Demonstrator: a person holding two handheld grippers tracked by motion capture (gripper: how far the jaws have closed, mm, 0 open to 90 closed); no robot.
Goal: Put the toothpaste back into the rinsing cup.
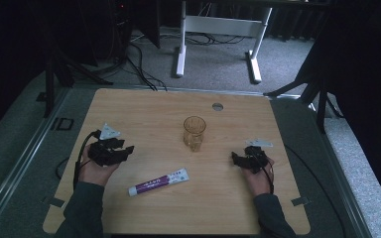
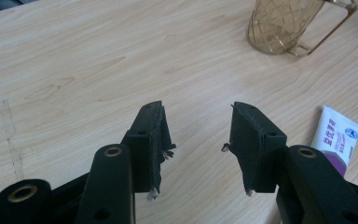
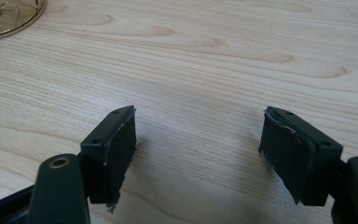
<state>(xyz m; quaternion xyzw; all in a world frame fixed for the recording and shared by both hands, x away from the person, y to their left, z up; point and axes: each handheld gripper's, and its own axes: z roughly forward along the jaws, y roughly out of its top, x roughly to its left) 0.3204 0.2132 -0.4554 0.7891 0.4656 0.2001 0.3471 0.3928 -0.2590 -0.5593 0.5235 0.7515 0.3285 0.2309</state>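
1. While I hold both hands low on the table (image 1: pixel 144 106), the cup (image 1: pixel 194 133) stands at its middle, my landmark.
2. I see the left gripper (image 1: pixel 121 149) left of the cup, jaws wide apart with only bare wood between them.
3. I see the right gripper (image 1: pixel 237 158) right of the cup, jaws spread and empty.
4. I see the tube (image 1: pixel 159 182) lying nearer me than the cup, to its left, touched by neither gripper.

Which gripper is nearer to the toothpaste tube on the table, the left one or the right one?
Left. The left gripper sits just up-left of the toothpaste tube, jaws open. The right gripper rests farther off, beyond the tube's right end, also open.
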